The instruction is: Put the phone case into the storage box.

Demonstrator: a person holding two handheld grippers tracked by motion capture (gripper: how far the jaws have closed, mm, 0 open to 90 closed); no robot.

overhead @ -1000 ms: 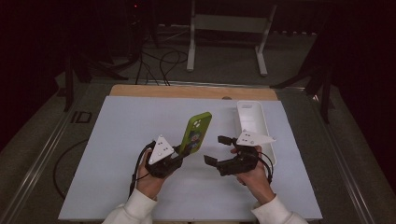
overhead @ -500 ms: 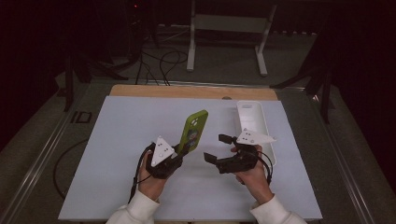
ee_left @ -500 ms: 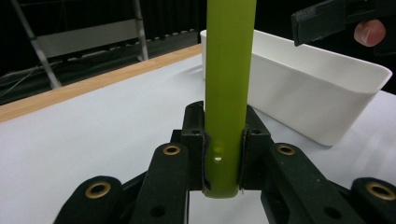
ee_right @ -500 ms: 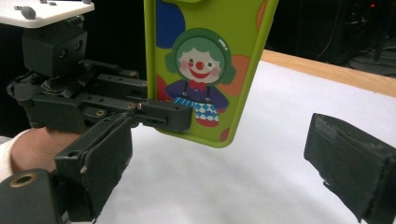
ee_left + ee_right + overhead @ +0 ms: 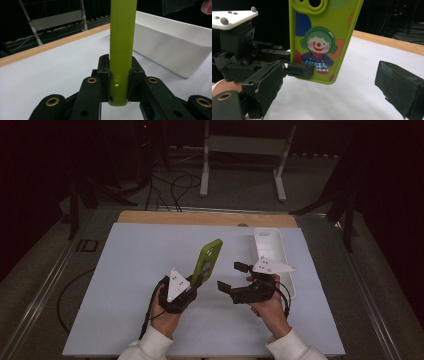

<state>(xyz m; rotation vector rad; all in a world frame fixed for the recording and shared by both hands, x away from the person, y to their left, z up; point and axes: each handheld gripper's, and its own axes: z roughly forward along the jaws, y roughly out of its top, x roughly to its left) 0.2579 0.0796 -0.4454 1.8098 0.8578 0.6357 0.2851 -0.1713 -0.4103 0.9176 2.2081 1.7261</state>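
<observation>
The green phone case (image 5: 208, 261) is what we have in hand, but we take the scene from its largest piece down. The white table top (image 5: 130, 270) spreads across the high view, with a strip of bare wood (image 5: 200, 218) along its far edge. On its right side lies a long white tray (image 5: 272, 251), open side up; in the left gripper view its wall stands just beyond the case.

Our left gripper (image 5: 192, 281) is clamped on the bottom end of the case — the left gripper view shows both black pads pressed flat against its narrow sides, the jaws drawn in to the case's thickness. The case stands raised off the table, tilted away from us with its top end toward the far edge. Its back faces the right gripper view, which shows a clown with green hair and a red nose among coloured spots, and the camera cut-out at the top.

Our right gripper (image 5: 234, 275) hovers just to the right of the case, its jaws spread wide with nothing between them — the right gripper view shows the case ahead of the gap, apart from both pads.
</observation>
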